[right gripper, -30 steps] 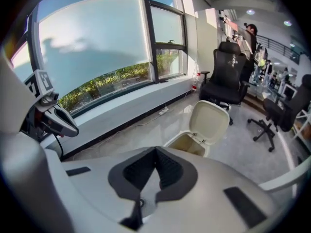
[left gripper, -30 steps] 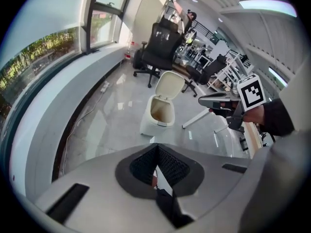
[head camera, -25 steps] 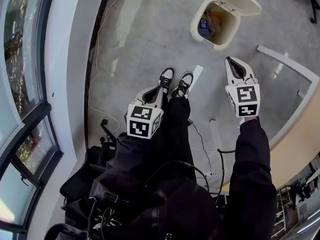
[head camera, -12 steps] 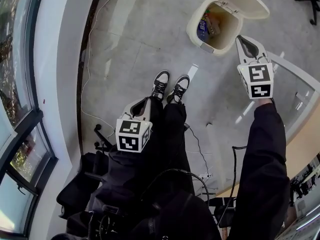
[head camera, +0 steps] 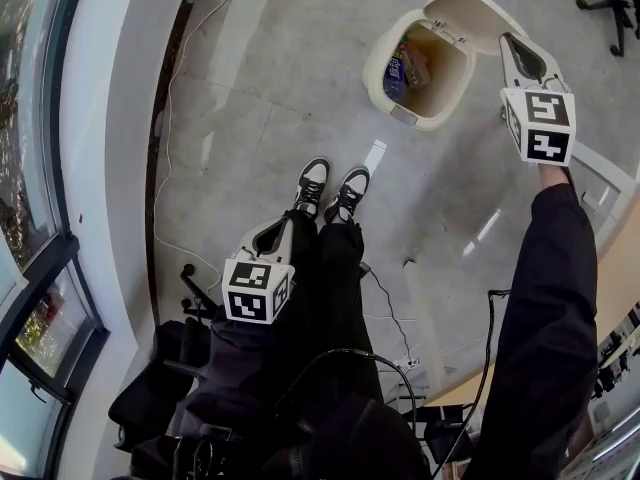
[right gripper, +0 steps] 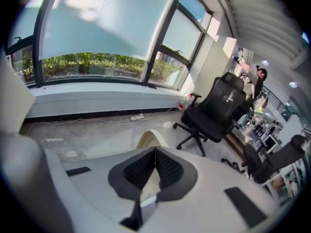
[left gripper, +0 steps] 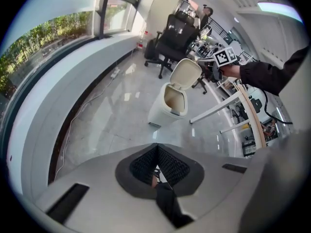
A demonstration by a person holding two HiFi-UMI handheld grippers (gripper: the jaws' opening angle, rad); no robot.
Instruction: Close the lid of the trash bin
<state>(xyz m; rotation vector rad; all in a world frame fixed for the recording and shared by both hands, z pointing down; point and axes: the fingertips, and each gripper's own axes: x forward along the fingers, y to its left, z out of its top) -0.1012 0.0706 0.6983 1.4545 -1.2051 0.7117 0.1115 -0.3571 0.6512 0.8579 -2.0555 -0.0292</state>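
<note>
The cream trash bin (head camera: 415,68) stands on the grey floor ahead of my feet, with its hinged lid (head camera: 465,13) tilted up and open and rubbish visible inside. My right gripper (head camera: 508,40) is stretched out with its tip at the lid's right edge, jaws shut with nothing in them. In the right gripper view the lid's cream edge (right gripper: 149,141) shows just past the gripper (right gripper: 155,150). My left gripper (head camera: 272,230) hangs low beside my left leg, shut and empty. The left gripper (left gripper: 156,147) view looks at the bin (left gripper: 167,108) and its raised lid (left gripper: 187,73) from a distance.
A black office chair (right gripper: 214,113) stands beyond the bin. A white table frame (head camera: 600,168) runs along the right. Cables (head camera: 175,183) trail along the floor by the curved window wall (head camera: 110,168). Black bags (head camera: 160,368) lie at my lower left.
My right gripper has reached forward and up from near my feet to the open lid's edge. The left gripper has stayed by my leg. The lid is still up.
</note>
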